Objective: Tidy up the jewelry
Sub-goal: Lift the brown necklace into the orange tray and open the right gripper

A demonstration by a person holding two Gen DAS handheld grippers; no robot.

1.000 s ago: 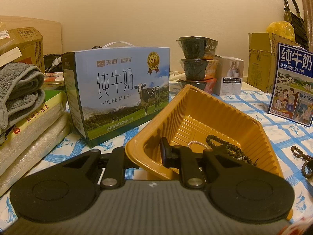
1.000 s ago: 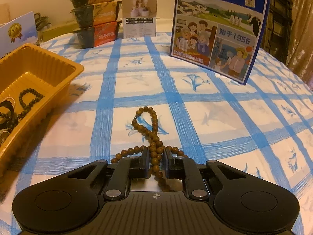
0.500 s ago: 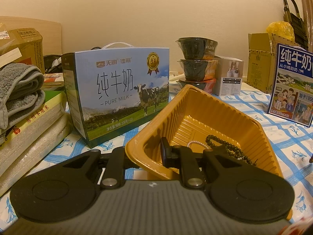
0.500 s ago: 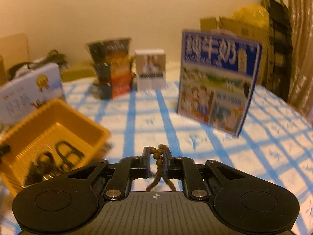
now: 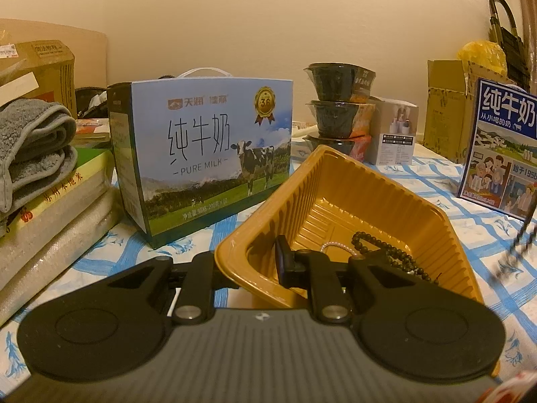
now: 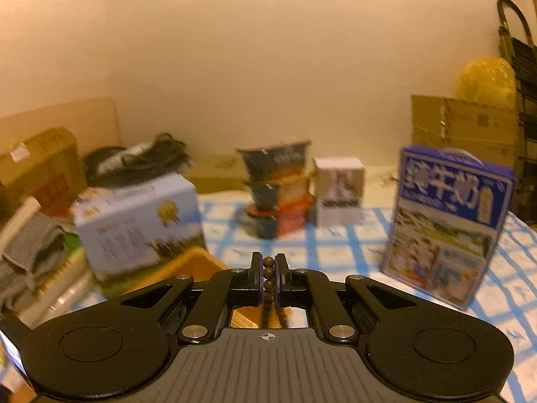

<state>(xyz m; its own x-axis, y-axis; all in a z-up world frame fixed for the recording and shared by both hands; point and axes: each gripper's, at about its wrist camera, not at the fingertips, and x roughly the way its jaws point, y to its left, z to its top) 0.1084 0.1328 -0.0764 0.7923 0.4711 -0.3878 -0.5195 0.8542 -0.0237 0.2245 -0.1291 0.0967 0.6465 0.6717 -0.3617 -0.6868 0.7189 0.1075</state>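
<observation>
The orange tray [image 5: 339, 181] sits lower centre of the left view, tilted up, its near rim pinched by the left tongs [image 5: 250, 263]. Inside lie a dark bead strand [image 5: 386, 252] and a pale pearl strand [image 5: 330, 245], partly hidden behind the tongs. The right tongs [image 6: 267, 273] are pressed together on a brown bead string [image 6: 268, 272]; its hanging part is blurred. At the left view's right edge, a dangling strand shows only as a smear.

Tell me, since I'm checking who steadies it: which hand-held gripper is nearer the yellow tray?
Left. The left hand-held gripper clamps the yellow tray by its near rim. The right hand-held gripper holds the brown bead string above, not touching the tray.
</observation>
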